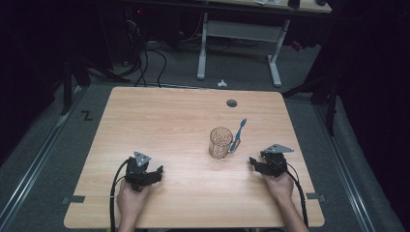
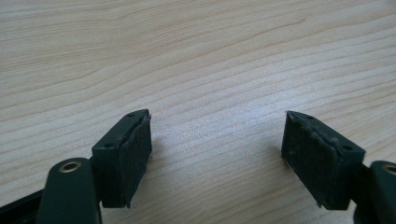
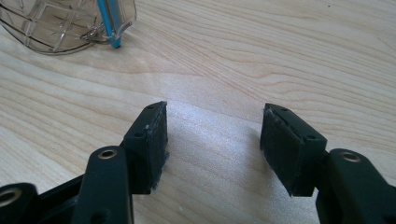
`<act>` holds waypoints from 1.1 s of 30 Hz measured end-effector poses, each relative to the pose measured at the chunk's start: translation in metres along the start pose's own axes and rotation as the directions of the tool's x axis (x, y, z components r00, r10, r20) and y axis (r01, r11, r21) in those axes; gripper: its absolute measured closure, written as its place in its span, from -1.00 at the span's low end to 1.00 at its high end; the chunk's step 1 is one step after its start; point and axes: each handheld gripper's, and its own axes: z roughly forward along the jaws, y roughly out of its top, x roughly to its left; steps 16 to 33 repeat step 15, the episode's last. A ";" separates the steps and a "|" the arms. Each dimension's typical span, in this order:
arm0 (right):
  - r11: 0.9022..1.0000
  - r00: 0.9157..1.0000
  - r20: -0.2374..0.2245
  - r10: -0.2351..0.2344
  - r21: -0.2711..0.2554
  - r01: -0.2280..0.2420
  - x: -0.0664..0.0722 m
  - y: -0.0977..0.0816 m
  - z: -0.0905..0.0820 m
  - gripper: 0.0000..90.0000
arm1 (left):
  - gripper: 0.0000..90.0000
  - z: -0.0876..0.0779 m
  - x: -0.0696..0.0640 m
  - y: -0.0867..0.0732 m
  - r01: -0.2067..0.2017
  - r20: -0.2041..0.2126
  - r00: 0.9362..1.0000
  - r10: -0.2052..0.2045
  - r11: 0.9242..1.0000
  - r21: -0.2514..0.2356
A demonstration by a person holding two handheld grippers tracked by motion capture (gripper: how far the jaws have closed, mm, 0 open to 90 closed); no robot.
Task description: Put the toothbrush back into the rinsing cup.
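The clear ribbed plastic mug [image 1: 220, 142] stands upright on the pale wood-grain table [image 1: 159, 121], and the blue toothbrush [image 1: 238, 135] leans against its rim with its long axis running up toward one o'clock, bristle head high and tail by the mug's base. From the right gripper [image 1: 255, 163] the pair lies near, at about ten o'clock; in the right gripper view the mug's base [image 3: 65, 23] and the brush's tail [image 3: 109, 28] sit at eleven o'clock. Its jaws stand spread, nothing between them. The left gripper [image 1: 155, 174] is well apart, the mug at its two o'clock, likewise released over bare wood. The right hand seems the better placed. Around the table the room is dim, with grey floor, cables and a white desk frame [image 1: 239, 48] at twelve o'clock.
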 end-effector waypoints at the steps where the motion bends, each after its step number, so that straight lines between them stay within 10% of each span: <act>1: 1.000 1.000 0.002 0.000 0.000 0.000 0.000 0.000 0.000 -0.08 | -0.45 0.000 0.000 0.000 0.000 0.000 1.000 0.000 1.000 0.000; 33: 1.000 1.000 -0.011 -0.008 0.003 0.008 0.002 0.000 0.000 -0.10 | -0.45 0.000 0.000 0.000 0.000 0.000 1.000 0.000 1.000 0.000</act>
